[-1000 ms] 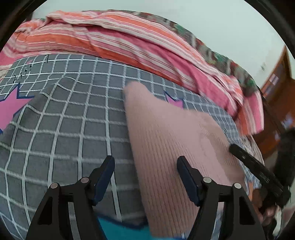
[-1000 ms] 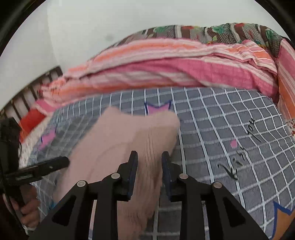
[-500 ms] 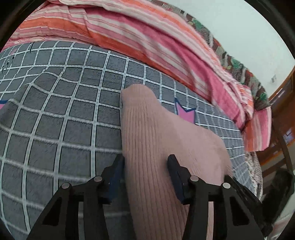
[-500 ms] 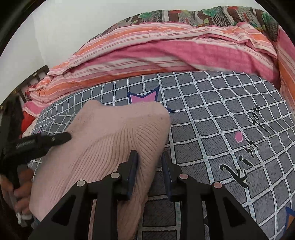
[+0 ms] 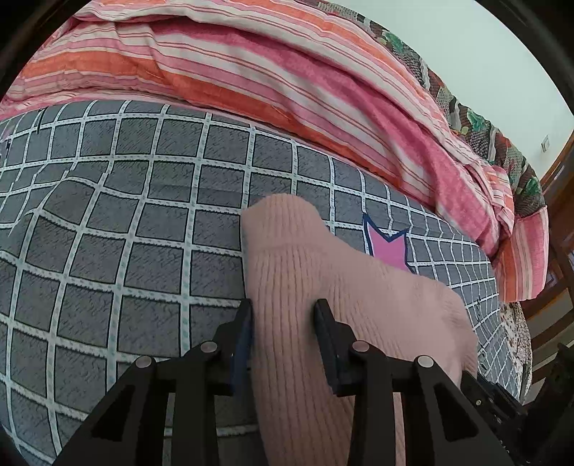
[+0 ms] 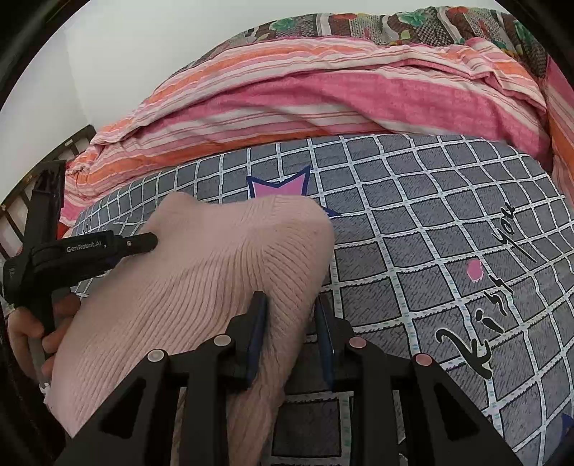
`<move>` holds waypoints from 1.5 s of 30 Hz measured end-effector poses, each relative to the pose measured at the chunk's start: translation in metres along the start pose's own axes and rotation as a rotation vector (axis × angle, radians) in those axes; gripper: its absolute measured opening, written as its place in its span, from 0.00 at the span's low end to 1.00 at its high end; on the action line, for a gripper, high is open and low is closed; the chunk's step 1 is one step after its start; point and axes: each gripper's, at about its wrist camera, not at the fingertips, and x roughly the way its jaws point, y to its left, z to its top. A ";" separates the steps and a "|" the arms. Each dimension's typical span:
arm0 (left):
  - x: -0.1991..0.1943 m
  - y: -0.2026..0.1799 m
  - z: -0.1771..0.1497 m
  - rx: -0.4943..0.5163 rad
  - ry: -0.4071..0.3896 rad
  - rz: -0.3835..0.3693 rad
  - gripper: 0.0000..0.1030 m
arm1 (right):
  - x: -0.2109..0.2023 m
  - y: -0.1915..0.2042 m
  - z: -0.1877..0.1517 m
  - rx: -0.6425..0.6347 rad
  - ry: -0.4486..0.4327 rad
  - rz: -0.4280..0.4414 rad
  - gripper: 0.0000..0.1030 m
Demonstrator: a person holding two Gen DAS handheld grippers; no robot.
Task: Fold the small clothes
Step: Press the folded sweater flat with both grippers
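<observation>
Pink sweater (image 6: 201, 272); left gripper (image 6: 152, 241) reads "GenRobot.AI".

There is 1 pink ribbed knit garment (image 5: 344, 308), 1 grey checked bedsheet (image 5: 143, 222) beneath it, and 1 striped pink-and-orange quilt (image 5: 287, 82) bunched behind, with 1 floral patterned blanket (image 6: 412, 21) showing above that. 2 grippers can be counted, the left gripper (image 5: 283, 312) and the right gripper (image 6: 290, 304), each with 2 fingers, and 1 hand (image 6: 32, 329) is visible. On the sheet the right wrist view shows 1 full pink star print (image 6: 280, 186) and 1 small pink spot (image 6: 475, 269).
</observation>
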 end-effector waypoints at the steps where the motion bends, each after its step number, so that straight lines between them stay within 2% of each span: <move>1: 0.001 0.001 0.001 0.000 -0.002 0.004 0.32 | 0.001 0.000 0.000 0.000 0.000 -0.001 0.25; 7: 0.003 -0.006 0.007 0.039 -0.002 0.049 0.32 | 0.003 0.001 0.006 0.001 0.023 -0.006 0.26; 9: -0.001 -0.009 0.007 0.056 0.007 0.060 0.33 | 0.001 -0.001 0.015 0.003 0.031 -0.019 0.32; 14: -0.022 -0.014 -0.008 0.084 0.011 0.005 0.33 | 0.011 -0.002 0.027 0.025 0.037 -0.017 0.32; 17: -0.035 -0.020 -0.026 0.121 0.013 -0.021 0.33 | 0.021 0.001 0.025 -0.012 0.024 -0.044 0.28; 22: -0.064 -0.029 -0.048 0.182 -0.023 -0.045 0.42 | 0.003 -0.001 0.031 0.027 0.025 -0.056 0.29; 26: -0.085 -0.033 -0.066 0.207 -0.028 -0.089 0.47 | -0.030 0.008 0.024 0.019 -0.017 -0.010 0.29; 30: -0.094 -0.039 -0.087 0.267 -0.043 -0.048 0.52 | -0.050 0.026 0.006 -0.051 -0.048 0.015 0.29; 34: -0.098 -0.037 -0.101 0.267 -0.041 -0.035 0.56 | -0.032 0.035 -0.017 -0.111 0.035 -0.097 0.29; 38: -0.107 -0.034 -0.101 0.255 -0.044 -0.027 0.56 | -0.042 0.029 -0.015 -0.067 0.028 -0.077 0.29; 40: -0.109 -0.036 -0.098 0.263 -0.066 0.005 0.58 | -0.050 0.028 -0.012 -0.062 -0.002 -0.063 0.29; 42: -0.103 -0.036 -0.098 0.269 -0.058 0.023 0.58 | -0.043 0.030 -0.015 -0.089 0.006 -0.081 0.29; 45: -0.092 -0.033 -0.102 0.246 -0.044 0.007 0.59 | -0.030 0.023 -0.026 -0.075 -0.004 -0.067 0.30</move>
